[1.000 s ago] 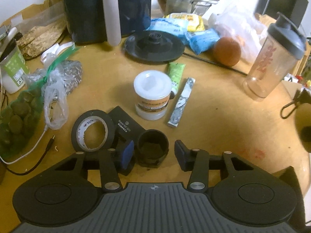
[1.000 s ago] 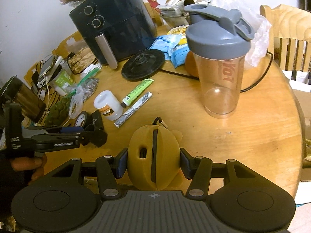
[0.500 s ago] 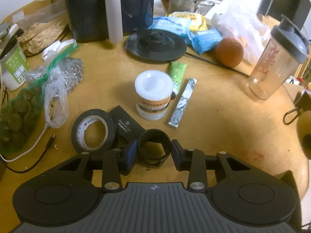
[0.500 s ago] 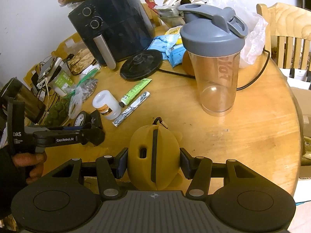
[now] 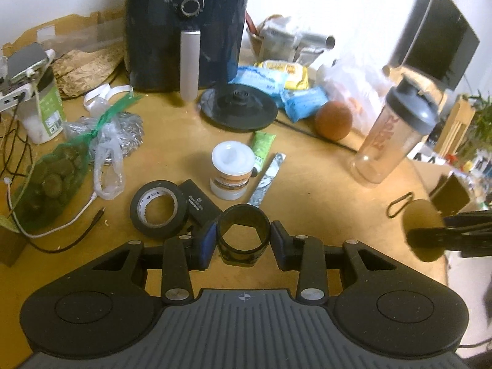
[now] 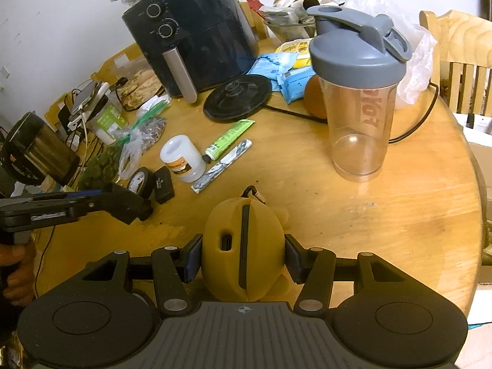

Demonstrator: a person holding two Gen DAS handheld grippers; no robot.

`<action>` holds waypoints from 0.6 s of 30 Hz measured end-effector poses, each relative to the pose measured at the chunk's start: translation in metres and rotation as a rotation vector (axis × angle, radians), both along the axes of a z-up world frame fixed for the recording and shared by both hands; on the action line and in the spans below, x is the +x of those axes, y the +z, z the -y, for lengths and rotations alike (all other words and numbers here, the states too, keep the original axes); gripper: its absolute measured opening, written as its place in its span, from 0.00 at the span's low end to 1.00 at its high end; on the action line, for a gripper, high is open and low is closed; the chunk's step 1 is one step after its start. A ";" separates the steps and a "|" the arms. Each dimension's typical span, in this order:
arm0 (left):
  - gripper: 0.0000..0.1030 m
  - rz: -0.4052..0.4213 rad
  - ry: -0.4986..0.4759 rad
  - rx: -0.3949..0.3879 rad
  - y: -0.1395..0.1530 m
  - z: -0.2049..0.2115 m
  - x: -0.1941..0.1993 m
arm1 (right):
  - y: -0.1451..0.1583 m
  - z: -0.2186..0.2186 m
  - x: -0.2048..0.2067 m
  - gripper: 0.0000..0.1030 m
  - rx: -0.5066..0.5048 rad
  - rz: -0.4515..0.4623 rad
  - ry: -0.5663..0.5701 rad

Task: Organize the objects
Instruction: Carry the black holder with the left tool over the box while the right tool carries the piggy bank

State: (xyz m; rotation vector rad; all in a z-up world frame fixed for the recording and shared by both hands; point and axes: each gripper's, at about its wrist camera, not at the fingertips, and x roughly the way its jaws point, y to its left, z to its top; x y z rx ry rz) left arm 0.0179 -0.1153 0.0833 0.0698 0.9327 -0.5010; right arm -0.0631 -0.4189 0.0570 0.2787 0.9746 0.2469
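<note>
Lifted since earlier: black ring clamped in left gripper, jaws just closed | right gripper clamps yellow case | tape label unreadable

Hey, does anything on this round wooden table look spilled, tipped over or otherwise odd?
Nothing looks spilled. One oddity: the black round kettle base sits bare on the table, while a steel kettle stands off the table's left edge. Otherwise just clutter.
</note>
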 end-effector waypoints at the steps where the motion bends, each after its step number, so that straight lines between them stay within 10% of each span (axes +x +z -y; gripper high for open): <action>1: 0.36 0.004 0.003 -0.006 0.003 -0.003 -0.003 | 0.000 -0.001 0.000 0.55 0.001 0.000 0.003; 18: 0.36 -0.026 0.005 -0.085 0.018 -0.036 -0.060 | 0.005 -0.025 -0.022 0.55 0.002 -0.001 0.054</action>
